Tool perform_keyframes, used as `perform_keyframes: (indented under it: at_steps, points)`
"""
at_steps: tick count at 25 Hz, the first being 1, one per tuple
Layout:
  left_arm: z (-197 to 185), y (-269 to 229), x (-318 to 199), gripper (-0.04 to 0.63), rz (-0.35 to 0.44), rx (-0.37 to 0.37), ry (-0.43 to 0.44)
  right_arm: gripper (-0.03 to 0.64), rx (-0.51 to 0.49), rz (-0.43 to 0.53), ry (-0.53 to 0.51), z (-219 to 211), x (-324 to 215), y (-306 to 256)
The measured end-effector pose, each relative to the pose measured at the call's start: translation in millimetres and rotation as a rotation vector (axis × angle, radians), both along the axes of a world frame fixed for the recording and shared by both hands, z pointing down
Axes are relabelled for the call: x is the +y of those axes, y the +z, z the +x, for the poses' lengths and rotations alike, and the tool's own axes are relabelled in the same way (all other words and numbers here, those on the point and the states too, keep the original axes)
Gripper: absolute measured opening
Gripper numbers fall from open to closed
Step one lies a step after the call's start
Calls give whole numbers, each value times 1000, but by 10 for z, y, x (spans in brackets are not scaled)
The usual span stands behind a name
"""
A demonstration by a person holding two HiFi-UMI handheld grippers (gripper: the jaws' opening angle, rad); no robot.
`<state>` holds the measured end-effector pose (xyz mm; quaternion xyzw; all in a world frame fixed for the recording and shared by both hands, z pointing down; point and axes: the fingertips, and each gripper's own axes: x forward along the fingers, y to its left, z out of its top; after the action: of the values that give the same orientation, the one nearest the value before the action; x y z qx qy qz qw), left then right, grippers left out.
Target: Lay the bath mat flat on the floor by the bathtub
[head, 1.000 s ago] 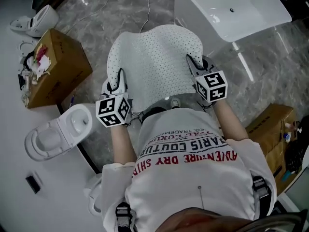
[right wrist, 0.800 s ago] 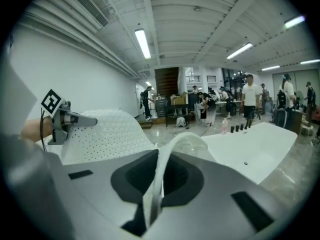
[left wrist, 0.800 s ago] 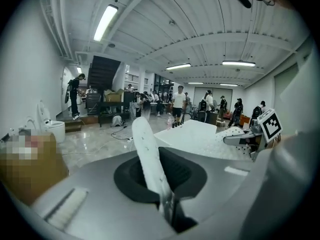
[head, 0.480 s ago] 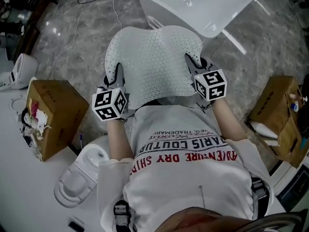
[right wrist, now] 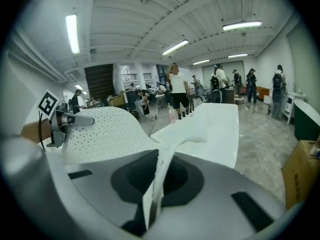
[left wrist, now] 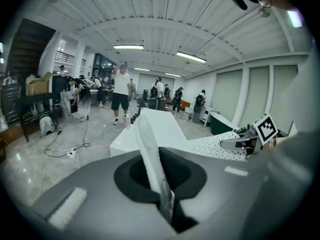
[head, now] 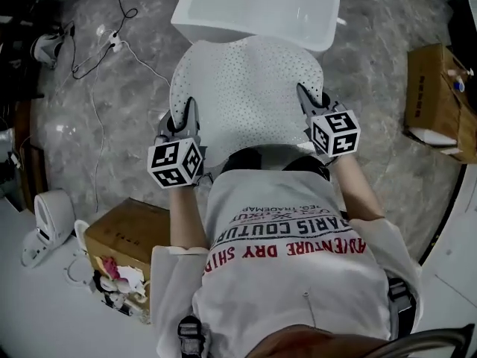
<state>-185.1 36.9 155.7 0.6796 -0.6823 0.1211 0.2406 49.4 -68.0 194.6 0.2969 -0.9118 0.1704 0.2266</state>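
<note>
I have both grippers clamped on the bath mat (head: 246,95). The left gripper (head: 188,116) has its jaws closed tight on the mat's left edge. In the left gripper view that edge stands as a thin white strip pinched between the jaws. The right gripper (head: 307,99) is closed the same way on the right edge, and its own view shows the mat's rim folded between the pads.

The mat is pale and dotted with small holes. It hangs off the marble floor (head: 127,118), spread between the two grippers in front of the person's chest and humped upward through its middle. From the head view its far edge overlaps the near end of the white bathtub (head: 261,6); I cannot tell whether it touches the tub.

A cardboard box (head: 127,237) sits on the floor at the lower left with odds and ends in its open top. A second box (head: 436,103) sits by the right edge. A cable (head: 97,58) trails across the floor at the upper left.
</note>
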Motion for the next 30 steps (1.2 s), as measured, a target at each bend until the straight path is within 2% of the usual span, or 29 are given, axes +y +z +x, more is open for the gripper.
perform_keyframes:
  at_steps: [4, 10, 18, 30]
  points:
    - [-458, 182, -324, 15, -57, 7, 129, 17, 57, -43, 123, -267, -5, 141]
    - [-815, 823, -629, 15, -130, 16, 218, 18, 143, -79, 179, -435, -13, 685]
    - [-1010, 2218, -903, 15, -212, 14, 221, 17, 186, -142, 229, -389, -150, 1976]
    - [-1023, 4665, -1125, 15, -195, -97, 252, 18, 164, -86, 240, -262, -286, 4378]
